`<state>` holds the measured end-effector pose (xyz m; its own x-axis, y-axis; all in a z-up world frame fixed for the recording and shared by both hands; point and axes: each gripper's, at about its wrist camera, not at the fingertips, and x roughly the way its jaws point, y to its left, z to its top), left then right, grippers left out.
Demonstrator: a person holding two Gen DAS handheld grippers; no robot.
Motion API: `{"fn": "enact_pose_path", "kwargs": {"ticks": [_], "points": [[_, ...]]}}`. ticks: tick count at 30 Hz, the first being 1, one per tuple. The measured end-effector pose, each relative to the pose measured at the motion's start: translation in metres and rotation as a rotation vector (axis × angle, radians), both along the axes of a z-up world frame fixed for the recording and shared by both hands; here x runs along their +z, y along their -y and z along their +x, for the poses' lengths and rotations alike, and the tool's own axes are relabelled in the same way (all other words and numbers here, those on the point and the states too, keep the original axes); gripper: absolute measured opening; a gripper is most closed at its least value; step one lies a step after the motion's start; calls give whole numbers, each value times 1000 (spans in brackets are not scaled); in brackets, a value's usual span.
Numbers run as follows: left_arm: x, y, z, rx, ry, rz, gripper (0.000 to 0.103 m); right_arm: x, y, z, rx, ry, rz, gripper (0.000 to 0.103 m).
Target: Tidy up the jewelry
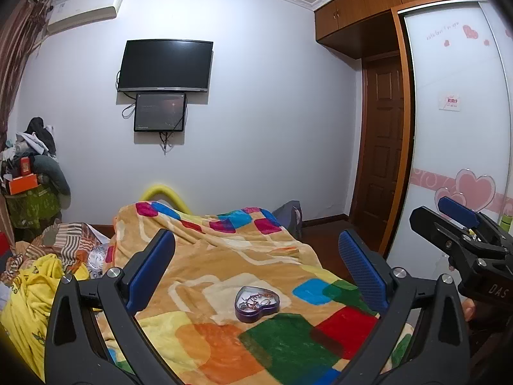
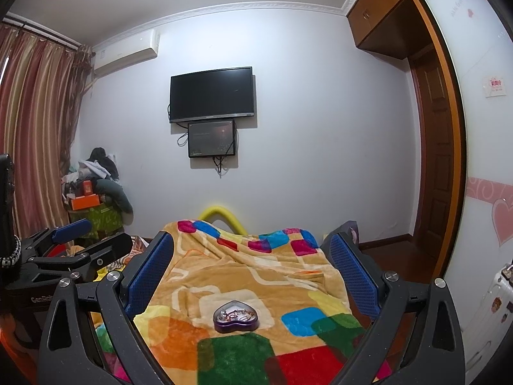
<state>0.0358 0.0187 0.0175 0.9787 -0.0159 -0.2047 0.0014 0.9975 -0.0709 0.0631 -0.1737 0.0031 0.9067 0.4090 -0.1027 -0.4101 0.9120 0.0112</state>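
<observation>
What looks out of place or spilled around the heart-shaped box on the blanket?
Nothing looks spilled. The purple heart-shaped tin sits flat on the colourful blanket, open-topped, with the jewelry tangled in one pile inside. No lid is in view. Both tongs, left and right, are open and apart from it.

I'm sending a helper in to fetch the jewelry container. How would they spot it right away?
Find the bed under the wall TV, covered by an orange blanket with coloured squares. On its near end sits a small purple heart-shaped tin, open, with jewelry inside. It is the only hard, shiny item on the blanket.
</observation>
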Motion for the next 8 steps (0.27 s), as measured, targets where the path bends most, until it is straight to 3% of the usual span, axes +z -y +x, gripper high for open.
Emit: {"fn": "enact_pose_path", "kwargs": {"ticks": [8], "points": [[-2, -1, 3, -4, -12, -4, 103, 1, 0, 3, -3, -9, -2, 97]]}}
